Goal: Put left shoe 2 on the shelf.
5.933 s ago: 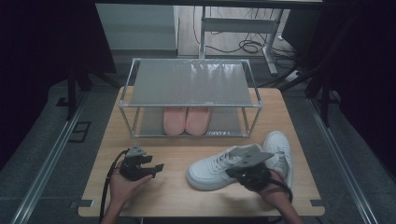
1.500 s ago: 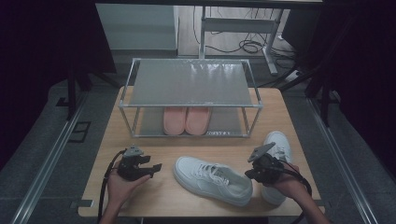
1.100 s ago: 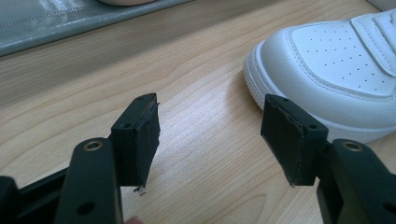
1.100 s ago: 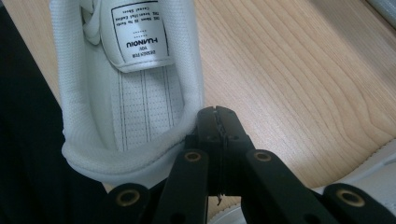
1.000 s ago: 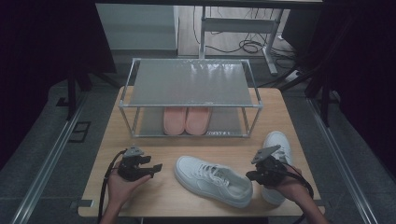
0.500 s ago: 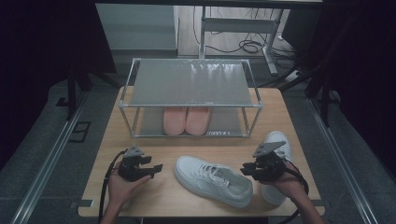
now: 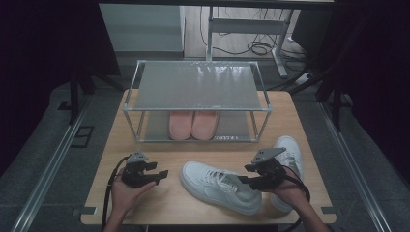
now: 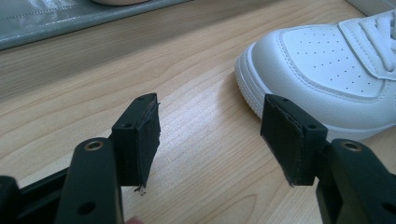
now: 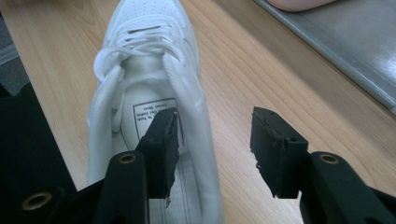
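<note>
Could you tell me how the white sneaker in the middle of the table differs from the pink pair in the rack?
The white sneaker lies alone on the open table, angled across it; the pink pair sits side by side on the rack's lower shelf, under its top shelf. The sneaker shows laces; none are visible on the pink pair. Both rest sole-down.

The high view looks forward and down over the whole light wooden table (image 7: 145,208) from the near side. Both gripper views sit low and close above that tabletop, looking along their jaws, and share the nearer white lace-up sneaker (image 7: 220,186) (image 8: 327,79) (image 9: 149,107), lower centre of the high view.
</note>
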